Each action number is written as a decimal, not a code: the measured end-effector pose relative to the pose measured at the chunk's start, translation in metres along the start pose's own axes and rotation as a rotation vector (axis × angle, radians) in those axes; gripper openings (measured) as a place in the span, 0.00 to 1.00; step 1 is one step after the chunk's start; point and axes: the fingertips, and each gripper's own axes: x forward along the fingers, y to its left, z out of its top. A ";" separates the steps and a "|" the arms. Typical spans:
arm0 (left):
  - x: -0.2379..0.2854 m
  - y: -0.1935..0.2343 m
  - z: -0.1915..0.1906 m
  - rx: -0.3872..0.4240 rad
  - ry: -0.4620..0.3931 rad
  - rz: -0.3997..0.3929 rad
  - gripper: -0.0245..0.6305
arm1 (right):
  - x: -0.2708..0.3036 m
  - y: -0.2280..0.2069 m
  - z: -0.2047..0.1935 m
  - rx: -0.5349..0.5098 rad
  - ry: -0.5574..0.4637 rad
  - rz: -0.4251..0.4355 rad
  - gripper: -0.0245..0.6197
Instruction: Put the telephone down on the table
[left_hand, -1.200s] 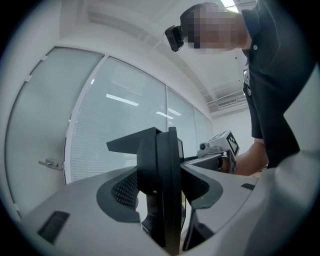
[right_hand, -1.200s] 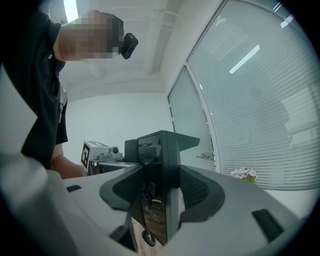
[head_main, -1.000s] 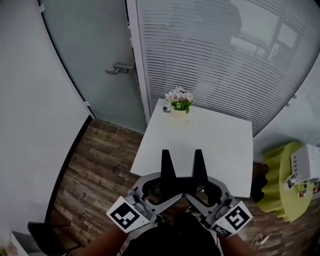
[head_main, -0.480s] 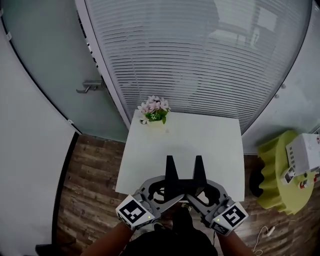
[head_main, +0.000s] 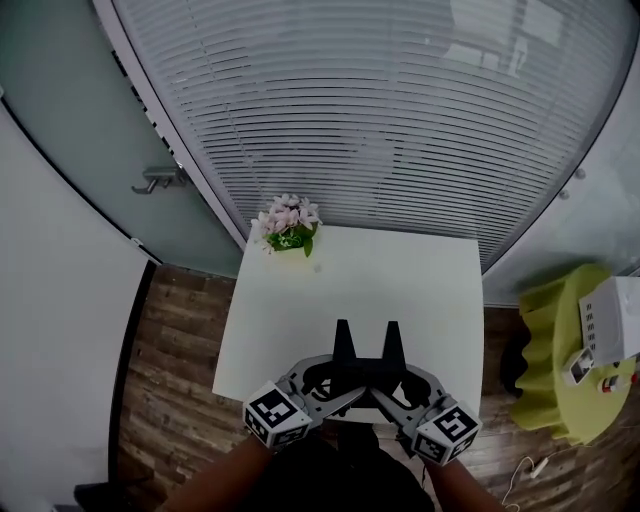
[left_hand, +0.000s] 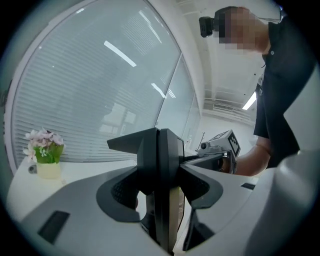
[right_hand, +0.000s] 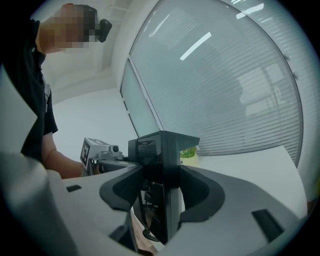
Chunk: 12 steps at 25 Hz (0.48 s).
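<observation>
What looks like the telephone (head_main: 612, 318), a white keypad box, sits on a green stool (head_main: 548, 370) at the right edge. It is well apart from the left gripper (head_main: 343, 328) and right gripper (head_main: 392, 330). Both have their fingers closed together on nothing, side by side at lower centre over the table (head_main: 290, 320). Since a second ago the table has slid toward frame centre.

right gripper (right_hand: 161, 142) | fingers (right_hand: 175, 150) together | left gripper (right_hand: 107, 155) beside | white table (right_hand: 250, 172) beyond
</observation>
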 end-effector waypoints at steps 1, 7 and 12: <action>0.007 0.004 -0.006 -0.015 0.007 0.002 0.41 | 0.001 -0.008 -0.005 0.016 0.013 0.000 0.42; 0.039 0.032 -0.035 -0.100 0.055 -0.012 0.41 | 0.015 -0.051 -0.031 0.125 0.064 -0.015 0.42; 0.055 0.060 -0.058 -0.183 0.076 -0.024 0.41 | 0.037 -0.079 -0.052 0.188 0.112 -0.032 0.42</action>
